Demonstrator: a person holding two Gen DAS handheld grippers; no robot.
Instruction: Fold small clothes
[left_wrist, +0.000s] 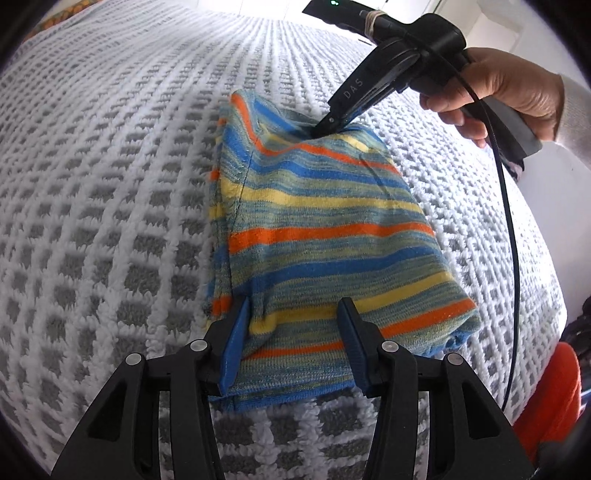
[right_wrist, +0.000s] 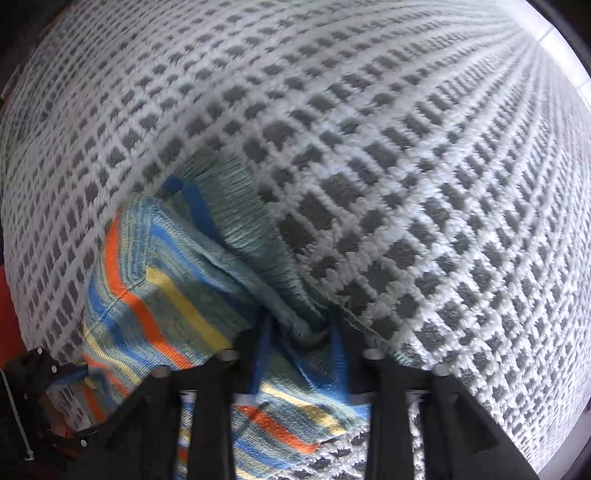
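Note:
A small striped knit garment (left_wrist: 317, 221) in blue, orange, yellow and green lies folded on a white and grey waffle-weave blanket (left_wrist: 110, 184). My left gripper (left_wrist: 293, 325) is open, its blue pads on either side of the garment's near edge. My right gripper (left_wrist: 330, 123), held by a hand, presses its tips into the garment's far edge. In the right wrist view the right gripper (right_wrist: 299, 332) pinches a bunched fold of the garment (right_wrist: 166, 295) between its fingers.
The blanket (right_wrist: 406, 184) covers the whole surface. An orange object (left_wrist: 546, 398) sits at the right edge. A black cable (left_wrist: 511, 221) hangs from the right gripper. The left gripper (right_wrist: 40, 384) shows at the lower left of the right wrist view.

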